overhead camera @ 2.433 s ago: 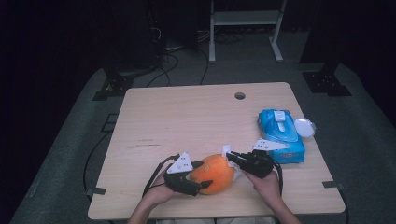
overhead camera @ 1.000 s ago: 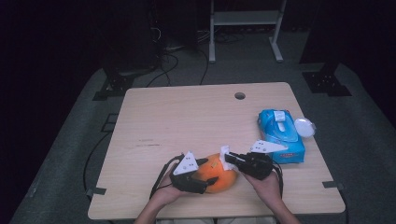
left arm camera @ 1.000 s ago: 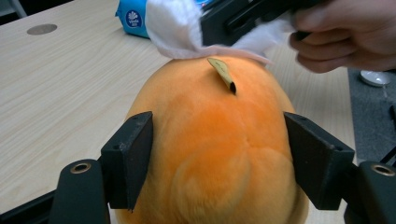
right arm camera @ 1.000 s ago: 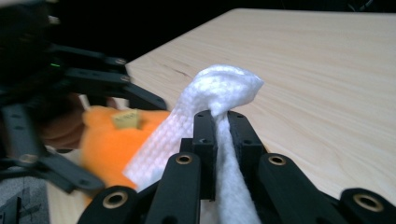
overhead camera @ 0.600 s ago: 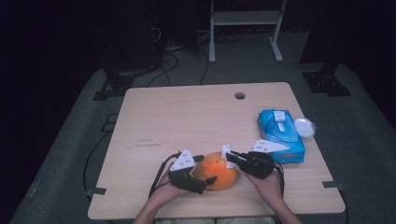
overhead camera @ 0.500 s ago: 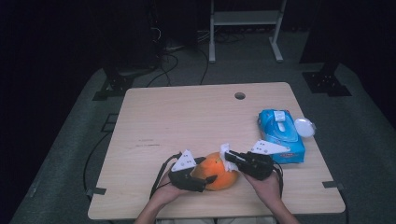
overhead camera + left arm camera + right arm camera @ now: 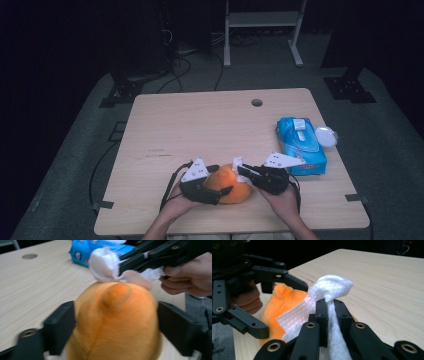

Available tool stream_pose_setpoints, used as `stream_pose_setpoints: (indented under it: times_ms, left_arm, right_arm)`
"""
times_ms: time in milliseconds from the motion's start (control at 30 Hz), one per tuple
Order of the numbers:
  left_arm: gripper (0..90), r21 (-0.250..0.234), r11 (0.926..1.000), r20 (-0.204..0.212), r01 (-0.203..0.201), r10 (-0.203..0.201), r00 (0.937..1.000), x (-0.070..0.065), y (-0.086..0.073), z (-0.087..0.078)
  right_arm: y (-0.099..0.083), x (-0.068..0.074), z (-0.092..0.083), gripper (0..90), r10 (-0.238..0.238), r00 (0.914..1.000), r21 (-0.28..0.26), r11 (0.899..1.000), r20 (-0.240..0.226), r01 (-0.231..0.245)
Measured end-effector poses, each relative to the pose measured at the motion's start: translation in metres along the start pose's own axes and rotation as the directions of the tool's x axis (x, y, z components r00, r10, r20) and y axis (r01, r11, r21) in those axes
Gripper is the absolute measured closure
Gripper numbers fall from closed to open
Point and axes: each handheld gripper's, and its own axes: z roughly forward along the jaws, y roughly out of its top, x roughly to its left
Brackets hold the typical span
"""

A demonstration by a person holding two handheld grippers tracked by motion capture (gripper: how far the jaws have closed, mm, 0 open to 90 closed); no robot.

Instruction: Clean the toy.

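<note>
the orange plush toy lies near the front edge of the desk, left of the blue wipes pack. the left claw straddles the toy, its jaws having just been opening wide around it. the right claw, clamped on a white wipe, presses the wipe to the toy's top.
</note>
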Motion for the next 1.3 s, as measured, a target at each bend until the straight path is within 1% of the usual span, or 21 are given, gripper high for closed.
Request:
stream_pose_setpoints:
  times_ms: [67, 100, 200, 267, 300, 367, 433, 500, 533, 600, 667, 733, 800, 867, 967, 1000, 1133, 1200, 1233, 1267, 1300]
  left_arm:
    - [9.9, 0.011, 0.9997, 0.014, 0.023, -0.023, 0.9996, 0.004, -0.005, -0.002]
    - [10.6, 0.032, 0.9986, 0.033, 0.041, -0.043, 0.9986, 0.005, -0.007, -0.001]
    - [25.6, 0.050, 0.9987, 0.016, 0.010, -0.011, 0.9998, 0.002, -0.008, -0.002]
    - [33.9, 0.032, 0.9995, -0.001, -0.005, 0.005, 1.0000, 0.000, -0.002, -0.005]
    - [36.0, 0.021, 0.9998, -0.003, -0.001, 0.001, 1.0000, -0.001, 0.001, -0.007]
    - [37.7, 0.006, 0.9999, -0.027, -0.013, 0.014, 0.9995, -0.004, 0.006, -0.008]
    - [39.5, -0.011, 0.9997, -0.028, -0.020, 0.020, 0.9994, -0.007, 0.010, -0.011]
    - [40.0, -0.017, 0.9998, -0.024, -0.012, 0.012, 0.9997, -0.009, 0.012, -0.014]
    - [40.1, -0.008, 0.9997, -0.030, -0.024, 0.024, 0.9993, -0.010, 0.012, -0.014]
    - [40.1, -0.008, 0.9998, -0.026, -0.016, 0.016, 0.9995, -0.008, 0.011, -0.015]
    - [40.2, -0.008, 0.9999, -0.033, -0.009, 0.009, 0.9994, -0.007, 0.012, -0.014]
    - [40.2, -0.011, 0.9999, -0.032, -0.011, 0.010, 0.9994, -0.009, 0.013, -0.013]
    - [40.2, -0.013, 0.9997, -0.032, -0.022, 0.022, 0.9992, -0.012, 0.016, -0.013]
    - [40.1, -0.019, 0.9994, -0.032, -0.027, 0.027, 0.9991, -0.014, 0.019, -0.014]
    - [39.8, -0.014, 0.9996, -0.051, -0.025, 0.025, 0.9984, -0.015, 0.018, -0.013]
    - [39.9, -0.007, 0.9994, -0.063, -0.035, 0.035, 0.9974, -0.015, 0.019, -0.013]
    - [40.0, -0.006, 0.9988, -0.074, -0.049, 0.048, 0.9961, -0.019, 0.022, -0.010]
    - [39.9, -0.010, 0.9978, -0.066, -0.066, 0.065, 0.9957, -0.022, 0.024, -0.010]
    - [39.5, -0.010, 0.9974, -0.063, -0.071, 0.070, 0.9955, -0.024, 0.024, -0.009]
    - [38.5, 0.005, 0.9968, -0.061, -0.080, 0.080, 0.9949, -0.024, 0.023, -0.008]
    - [36.5, 0.002, 0.9966, -0.054, -0.083, 0.083, 0.9951, -0.023, 0.021, -0.006]
  right_arm:
    - [0.000, -0.003, 0.000, 82.1, -0.008, 0.9998, 0.001, 1.000, 0.018, 0.008]
    - [0.000, -0.005, -0.001, 82.1, 0.008, 0.9998, 0.000, 1.000, 0.019, -0.008]
    - [-0.002, -0.007, -0.001, 82.1, 0.024, 0.9994, 0.000, 1.000, 0.023, -0.024]
    - [0.002, -0.002, -0.003, 82.1, 0.017, 0.9996, -0.010, 1.000, 0.025, -0.017]
    - [0.008, 0.003, -0.007, 82.1, 0.006, 0.9998, -0.039, 0.999, 0.016, -0.006]
    - [0.018, 0.013, -0.013, 82.1, -0.010, 0.9993, -0.100, 0.995, -0.035, 0.006]
    - [0.023, 0.022, -0.015, 82.1, -0.047, 0.9979, -0.119, 0.992, -0.045, 0.041]
    - [0.018, 0.019, -0.010, 82.1, -0.042, 0.9984, -0.096, 0.995, -0.038, 0.038]
    - [0.014, 0.015, -0.009, 82.1, -0.018, 0.9990, -0.089, 0.996, -0.041, 0.015]
    - [0.008, 0.006, -0.006, 82.1, 0.013, 0.9996, -0.066, 0.998, -0.024, -0.015]
    - [0.012, 0.009, -0.010, 82.0, -0.007, 1.0000, -0.071, 0.997, 0.004, 0.008]
    - [0.021, 0.019, -0.015, 82.0, -0.043, 0.9989, -0.110, 0.993, -0.019, 0.040]
    - [0.027, 0.028, -0.016, 82.0, -0.089, 0.9957, -0.124, 0.989, -0.025, 0.086]
    - [0.025, 0.028, -0.013, 82.0, -0.086, 0.9959, -0.117, 0.990, -0.027, 0.083]
    - [0.017, 0.016, -0.011, 81.9, -0.036, 0.9992, -0.099, 0.995, -0.016, 0.034]
    - [0.017, 0.015, -0.012, 81.8, -0.026, 0.9996, -0.102, 0.995, -0.011, 0.025]
    - [0.029, 0.031, -0.018, 81.9, -0.088, 0.9957, -0.134, 0.987, -0.029, 0.083]
    - [0.031, 0.037, -0.016, 81.9, -0.122, 0.9922, -0.125, 0.985, -0.027, 0.118]
    - [0.030, 0.037, -0.014, 81.9, -0.127, 0.9918, -0.107, 0.986, -0.017, 0.124]
    - [0.027, 0.034, -0.011, 82.0, -0.119, 0.9928, -0.098, 0.988, -0.012, 0.117]
    - [0.024, 0.030, -0.010, 82.0, -0.102, 0.9947, -0.085, 0.991, -0.011, 0.100]
